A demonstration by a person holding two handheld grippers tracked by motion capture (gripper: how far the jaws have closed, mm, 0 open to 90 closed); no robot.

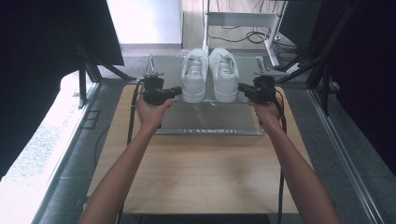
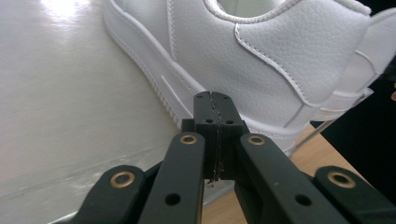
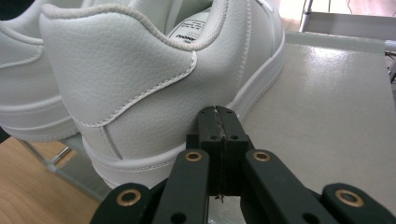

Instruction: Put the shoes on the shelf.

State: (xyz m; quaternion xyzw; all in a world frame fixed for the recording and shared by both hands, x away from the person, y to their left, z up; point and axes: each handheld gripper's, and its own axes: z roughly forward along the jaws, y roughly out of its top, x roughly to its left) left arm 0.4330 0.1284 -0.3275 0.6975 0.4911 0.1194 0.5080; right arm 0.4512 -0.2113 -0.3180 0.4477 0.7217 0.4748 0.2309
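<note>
Both pairs of jaws are pressed together with nothing between them. The left gripper [image 1: 176, 90] points at the outer heel side of the left white leather sneaker [image 1: 194, 74]; the right gripper [image 1: 242, 87] points at the heel of the right white leather sneaker [image 1: 223, 73]. The pair stands side by side, toes away, on a grey metal tray [image 1: 210, 119] atop the pale wooden table [image 1: 201, 172]. The right gripper view catches a printed label [image 3: 191, 33] inside the shoe, and whether either tip actually touches leather I cannot tell.

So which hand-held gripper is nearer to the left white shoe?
Left. The left hand-held gripper, jaws shut, sits right beside the left white shoe's outer heel side. The right hand-held gripper, also shut, is beyond the right white shoe, next to its heel.
</note>
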